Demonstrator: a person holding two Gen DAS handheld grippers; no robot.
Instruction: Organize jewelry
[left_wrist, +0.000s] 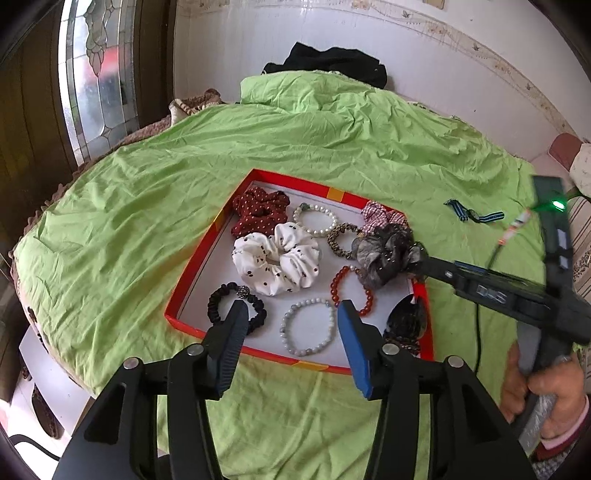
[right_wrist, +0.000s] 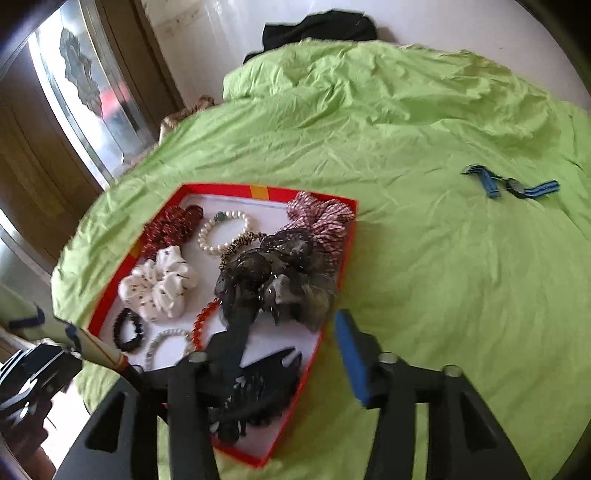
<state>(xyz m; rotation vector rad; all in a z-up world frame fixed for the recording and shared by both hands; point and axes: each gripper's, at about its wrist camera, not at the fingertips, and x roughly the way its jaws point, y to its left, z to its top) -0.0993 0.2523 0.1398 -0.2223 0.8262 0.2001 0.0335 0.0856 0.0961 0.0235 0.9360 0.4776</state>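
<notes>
A red-rimmed tray (left_wrist: 194, 266) (right_wrist: 221, 189) lies on the green sheet and holds hair ties and bracelets. My left gripper (left_wrist: 291, 315) hovers open over its near edge, above a grey bead bracelet (left_wrist: 284, 325) and a black hair tie (left_wrist: 214, 306), with nothing between the pads. My right gripper (right_wrist: 291, 312) (left_wrist: 419, 260) reaches in from the right with its jaws apart. A dark sheer scrunchie (right_wrist: 277, 273) (left_wrist: 384, 254) drapes over the left fingertip; the blue right pad looks just clear of it. A white spotted scrunchie (left_wrist: 277, 262) and a red bead bracelet (left_wrist: 334, 284) lie alongside.
A blue striped watch (left_wrist: 474, 216) (right_wrist: 513, 186) lies on the sheet right of the tray. A black hair clip (left_wrist: 406, 321) fills the tray's near right corner. A black garment (left_wrist: 332, 62) sits at the bed's far end, a glazed door at left. A hand (left_wrist: 535, 387) holds the right gripper.
</notes>
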